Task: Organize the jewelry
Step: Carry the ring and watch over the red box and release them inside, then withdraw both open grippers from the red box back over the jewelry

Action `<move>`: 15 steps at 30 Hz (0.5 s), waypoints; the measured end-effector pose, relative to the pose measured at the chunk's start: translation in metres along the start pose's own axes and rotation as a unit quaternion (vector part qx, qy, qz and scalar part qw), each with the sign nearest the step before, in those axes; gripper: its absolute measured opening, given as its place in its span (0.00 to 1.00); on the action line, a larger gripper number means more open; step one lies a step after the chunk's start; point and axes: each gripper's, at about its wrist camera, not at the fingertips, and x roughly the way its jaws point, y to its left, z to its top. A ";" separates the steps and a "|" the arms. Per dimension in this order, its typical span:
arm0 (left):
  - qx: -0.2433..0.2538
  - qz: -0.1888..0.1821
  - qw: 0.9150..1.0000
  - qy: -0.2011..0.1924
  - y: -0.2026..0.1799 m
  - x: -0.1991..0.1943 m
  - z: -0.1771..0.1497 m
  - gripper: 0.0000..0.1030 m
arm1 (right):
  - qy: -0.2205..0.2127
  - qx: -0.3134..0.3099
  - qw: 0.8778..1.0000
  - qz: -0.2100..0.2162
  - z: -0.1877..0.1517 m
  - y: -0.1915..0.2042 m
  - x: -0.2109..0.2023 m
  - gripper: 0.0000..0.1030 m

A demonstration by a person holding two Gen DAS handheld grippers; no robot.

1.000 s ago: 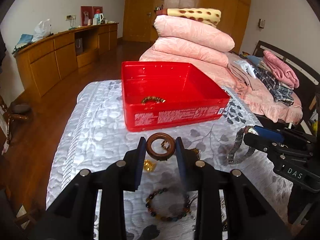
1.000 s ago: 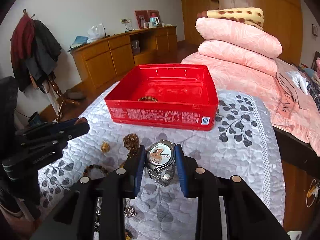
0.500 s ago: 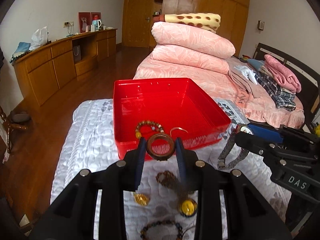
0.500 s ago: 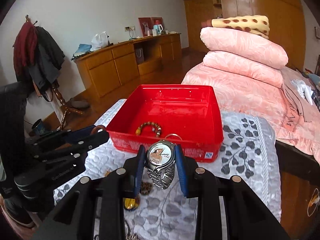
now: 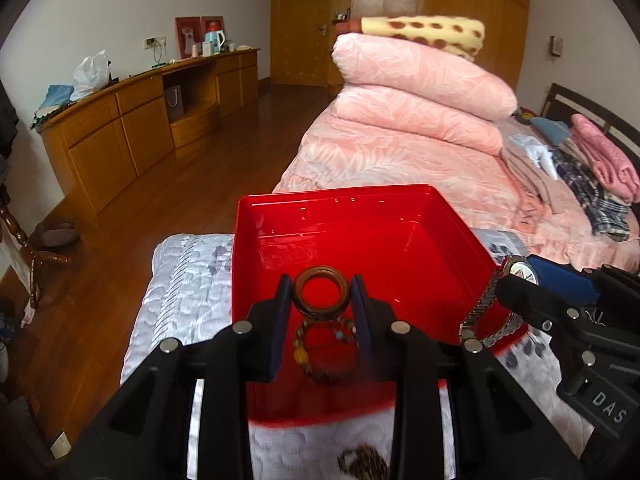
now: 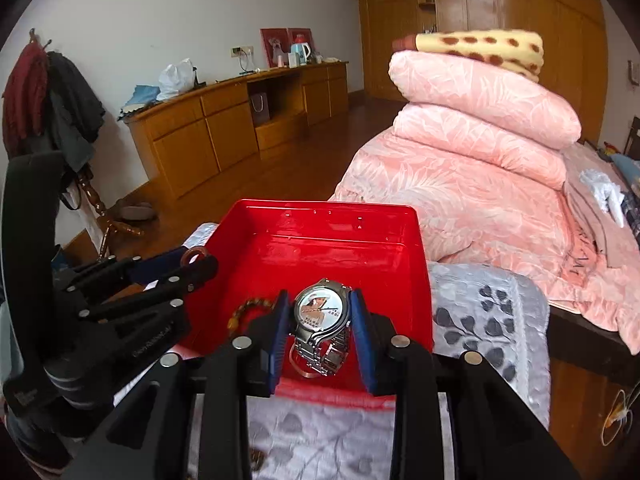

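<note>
Jewelry is split between the two grippers above the red box (image 5: 360,248), which sits on a grey leaf-patterned quilt (image 5: 180,300). The left gripper (image 5: 321,300) pinches a brown wooden ring (image 5: 321,295) upright between its blue pads, over the box's near half. The right gripper (image 6: 320,316) pinches a silver wristwatch (image 6: 321,312) by its case, the metal band hanging down toward the box floor.

Only the left wrist view shows the whole beaded bracelet (image 5: 324,350) on the box floor, directly under the ring, and a dark beaded piece (image 5: 362,464) on the quilt at 6 o'clock outside the box. In the right wrist view the left gripper's body hides most of that bracelet; just an amber arc (image 6: 250,310) shows at 9 o'clock of the watch. That view alone shows a thin ring (image 6: 302,364) on the floor beneath the watch band.

Beyond the box, at 12 to 2 o'clock, lie stacked pink duvets (image 5: 420,112); wooden cabinets (image 5: 132,132) run along the wall at 10 o'clock.
</note>
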 end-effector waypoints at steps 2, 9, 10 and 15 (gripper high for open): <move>-0.001 0.006 1.000 0.007 -0.001 0.014 0.005 0.28 | 0.006 0.006 1.000 -0.001 0.006 -0.004 0.015 0.29; -0.008 0.019 0.999 0.033 -0.003 0.052 0.011 0.28 | 0.040 0.007 0.999 -0.013 0.013 -0.011 0.064 0.29; -0.008 0.020 0.999 0.039 -0.004 0.057 0.011 0.28 | 0.044 0.007 0.999 -0.014 0.013 -0.011 0.067 0.30; -0.013 0.029 0.998 0.053 0.004 0.070 0.004 0.51 | 0.043 -0.003 0.998 -0.036 0.009 -0.012 0.075 0.46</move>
